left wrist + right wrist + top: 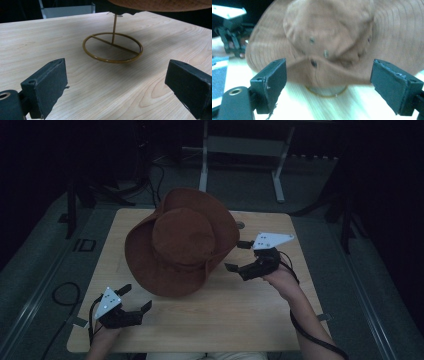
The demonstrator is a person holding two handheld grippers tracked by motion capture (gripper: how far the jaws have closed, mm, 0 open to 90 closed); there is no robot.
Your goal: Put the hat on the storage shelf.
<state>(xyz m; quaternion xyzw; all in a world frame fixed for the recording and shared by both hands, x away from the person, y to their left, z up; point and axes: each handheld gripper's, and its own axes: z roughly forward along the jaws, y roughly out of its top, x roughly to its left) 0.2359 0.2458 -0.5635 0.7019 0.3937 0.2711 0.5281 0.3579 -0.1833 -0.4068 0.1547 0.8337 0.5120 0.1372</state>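
A brown wide-brimmed hat (pixel 181 242) sits on a brass-coloured wire stand in the middle of the wooden table (pixel 240 310). The stand's ring base (pixel 112 47) and thin upright rod show in the left gripper view, with the hat brim (pixel 162 4) above. My left gripper (pixel 136 298) is open near the front left of the table, short of the hat. My right gripper (pixel 239 256) is open just right of the brim, jaws apart and empty. In the right gripper view the hat (pixel 329 37) is close ahead, with a bit of the ring base (pixel 325 93) under it.
A grey table frame (pixel 240 155) stands on the floor behind the table. Black cables (pixel 65 295) lie on the floor at the left. The other gripper (pixel 232 30) appears far off at the upper left of the right gripper view.
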